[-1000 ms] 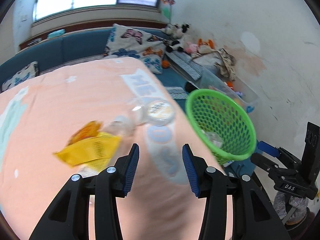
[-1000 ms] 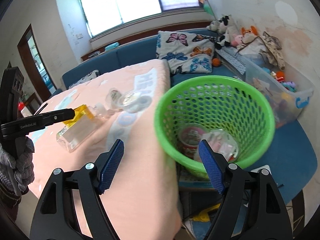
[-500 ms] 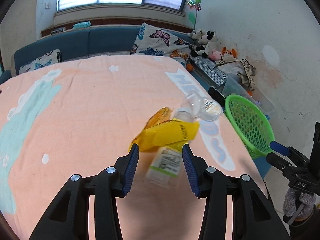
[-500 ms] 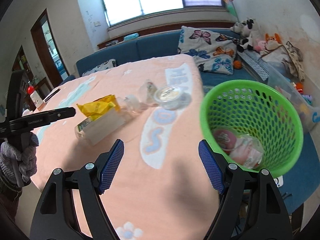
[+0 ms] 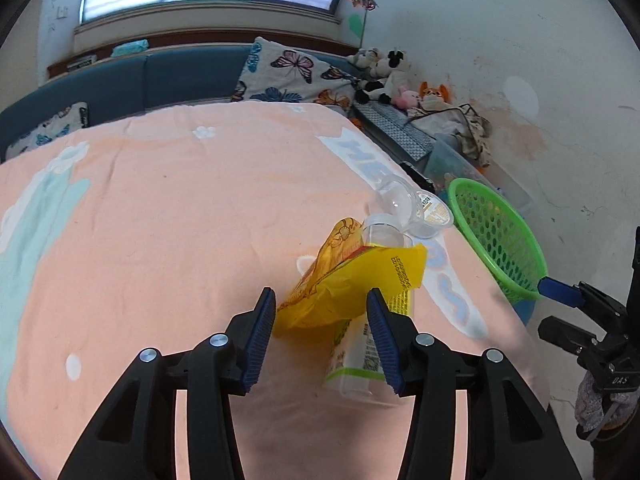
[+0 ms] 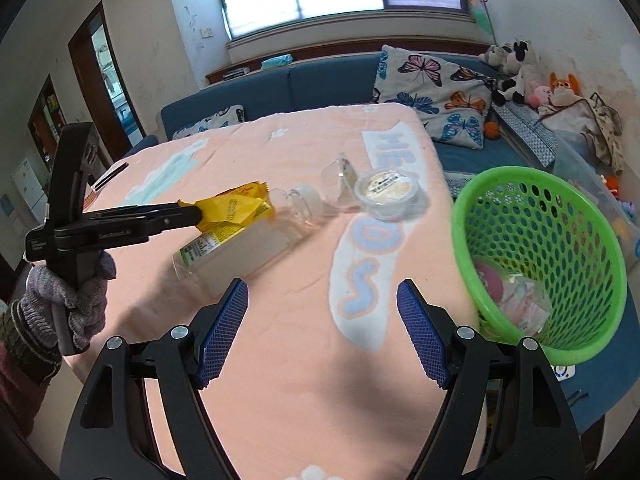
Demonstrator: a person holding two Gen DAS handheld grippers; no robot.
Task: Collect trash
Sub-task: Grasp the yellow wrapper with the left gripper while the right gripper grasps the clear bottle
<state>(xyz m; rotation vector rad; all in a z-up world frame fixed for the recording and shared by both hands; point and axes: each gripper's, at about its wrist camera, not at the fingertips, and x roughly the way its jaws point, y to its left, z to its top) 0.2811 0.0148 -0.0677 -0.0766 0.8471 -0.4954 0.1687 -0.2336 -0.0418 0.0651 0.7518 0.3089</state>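
Observation:
A yellow snack wrapper (image 5: 348, 280) (image 6: 236, 208) lies crumpled on top of a clear plastic bottle (image 5: 360, 356) (image 6: 248, 244) that rests on its side on the peach tablecloth. My left gripper (image 5: 322, 300) (image 6: 196, 212) is open, and the wrapper's near end sits between its fingertips. Past the bottle are a clear cup (image 5: 394, 204) (image 6: 340, 184) and a round lidded tub (image 5: 434, 216) (image 6: 386, 192). The green mesh basket (image 5: 504, 240) (image 6: 516, 172) stands off the table's right edge with some trash inside. My right gripper (image 6: 320, 332) (image 5: 560, 308) hangs open over bare cloth with nothing in it.
The table edge (image 6: 444, 184) drops off just left of the basket. Behind are a blue sofa (image 6: 312, 84), a butterfly cushion (image 6: 432, 80), plush toys (image 6: 516, 68) and a clear storage box (image 5: 460, 160). A gloved hand (image 6: 68, 300) grips the left tool.
My left gripper has closed in on the trash pile, so the wrapper now sits between its fingertips. The right gripper has swung left, putting the basket at its right side.

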